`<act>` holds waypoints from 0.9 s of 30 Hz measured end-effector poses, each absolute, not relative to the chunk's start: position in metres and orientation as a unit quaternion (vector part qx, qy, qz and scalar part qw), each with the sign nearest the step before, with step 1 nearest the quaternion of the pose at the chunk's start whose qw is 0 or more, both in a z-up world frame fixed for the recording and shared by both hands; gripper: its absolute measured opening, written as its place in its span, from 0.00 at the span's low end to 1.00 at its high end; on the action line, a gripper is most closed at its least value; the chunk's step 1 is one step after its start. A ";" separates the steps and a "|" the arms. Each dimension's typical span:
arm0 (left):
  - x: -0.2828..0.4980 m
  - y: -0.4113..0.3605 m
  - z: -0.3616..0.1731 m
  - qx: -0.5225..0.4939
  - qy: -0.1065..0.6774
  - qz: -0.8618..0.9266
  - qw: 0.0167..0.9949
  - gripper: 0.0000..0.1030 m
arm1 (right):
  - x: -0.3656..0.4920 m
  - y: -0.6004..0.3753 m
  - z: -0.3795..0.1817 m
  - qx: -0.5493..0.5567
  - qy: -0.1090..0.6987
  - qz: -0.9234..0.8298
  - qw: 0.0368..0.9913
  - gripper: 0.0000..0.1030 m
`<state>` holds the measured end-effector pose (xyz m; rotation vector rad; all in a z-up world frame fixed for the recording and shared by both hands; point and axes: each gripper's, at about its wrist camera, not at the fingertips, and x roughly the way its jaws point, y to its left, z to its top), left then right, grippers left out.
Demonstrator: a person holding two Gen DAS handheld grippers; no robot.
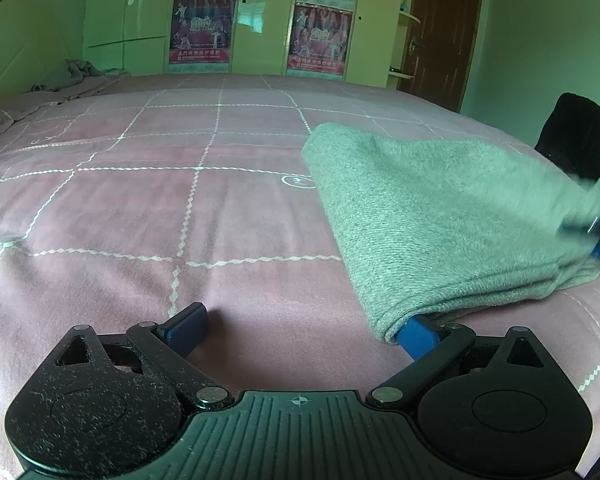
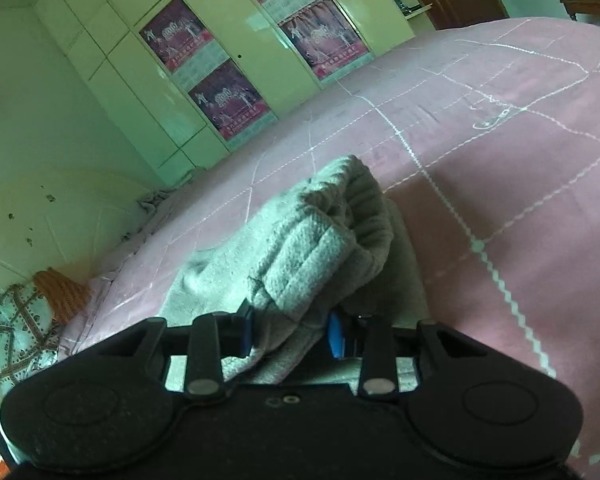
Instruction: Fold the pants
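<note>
A: Pants (image 1: 440, 216) lie bunched on bed (image 1: 180, 208), near its edge. Step?
B: Mid-fold. Bunched fabric is clamped by R gripper (image 2: 292, 332). L gripper (image 1: 300, 328) is spread wide; its one finger is tucked under hem, nothing pinched.
A: Next?
B: Held end to be carried across bed & laid flat, prob.

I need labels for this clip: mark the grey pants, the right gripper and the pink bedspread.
grey pants (image 1: 440, 216), left wrist view, flat middle of the cloth.
right gripper (image 2: 290, 330), right wrist view, between its fingertips.
pink bedspread (image 1: 140, 208), left wrist view, bare patch.
</note>
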<state>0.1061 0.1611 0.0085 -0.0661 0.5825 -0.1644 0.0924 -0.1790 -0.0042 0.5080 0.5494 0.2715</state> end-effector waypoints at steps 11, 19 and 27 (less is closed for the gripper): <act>0.076 0.179 0.044 -0.077 0.290 -0.125 0.946 0.04 | 0.068 -0.203 0.024 0.185 0.249 0.078 0.947 0.36; 0.141 0.114 0.074 -0.074 0.235 -0.189 0.950 0.62 | 0.096 -0.160 0.046 0.024 0.207 0.106 0.972 0.17; 0.202 0.096 0.074 -0.065 0.276 -0.178 0.942 0.80 | 0.147 -0.135 0.034 -0.024 0.256 0.109 0.960 0.19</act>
